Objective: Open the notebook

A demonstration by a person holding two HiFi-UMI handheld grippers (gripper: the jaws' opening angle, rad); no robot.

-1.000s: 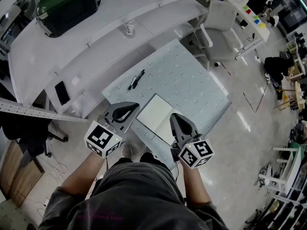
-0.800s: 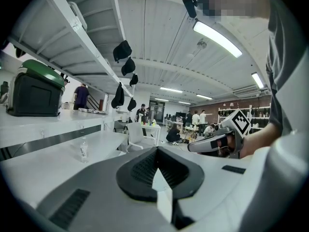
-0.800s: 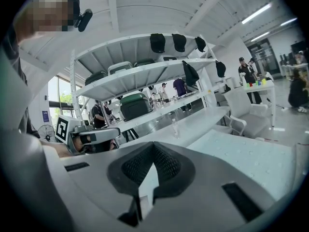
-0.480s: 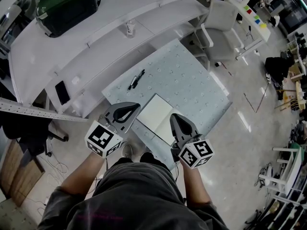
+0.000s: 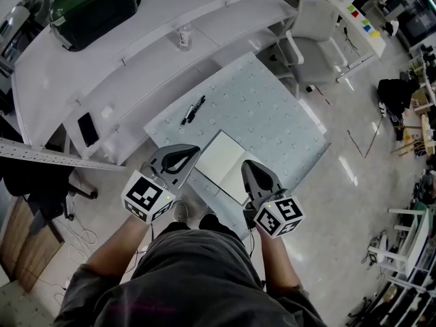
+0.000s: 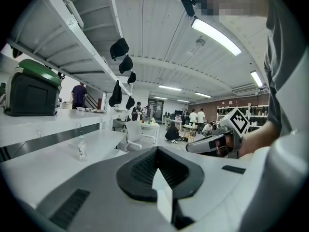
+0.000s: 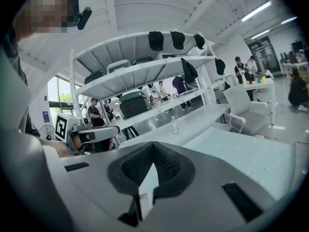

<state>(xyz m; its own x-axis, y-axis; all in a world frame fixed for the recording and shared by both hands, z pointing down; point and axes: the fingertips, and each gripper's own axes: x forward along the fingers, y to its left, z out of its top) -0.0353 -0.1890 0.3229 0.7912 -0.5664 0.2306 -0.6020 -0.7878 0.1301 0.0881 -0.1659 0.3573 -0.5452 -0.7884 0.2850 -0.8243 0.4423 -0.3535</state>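
Vs a sec ago, nothing's really changing: we're keeping both grippers where they were. Left gripper [image 5: 193,150] is sitting at the notebook's [image 5: 219,158] 9 o'clock and right gripper [image 5: 246,165] at its 3, both w/ fingers clenched on nothing. Notebook's lying flat at the tabletop's [image 5: 272,114] 6 o'clock edge, showing a white face. We can't tell if that's cover or open pages, so no progress is showing.
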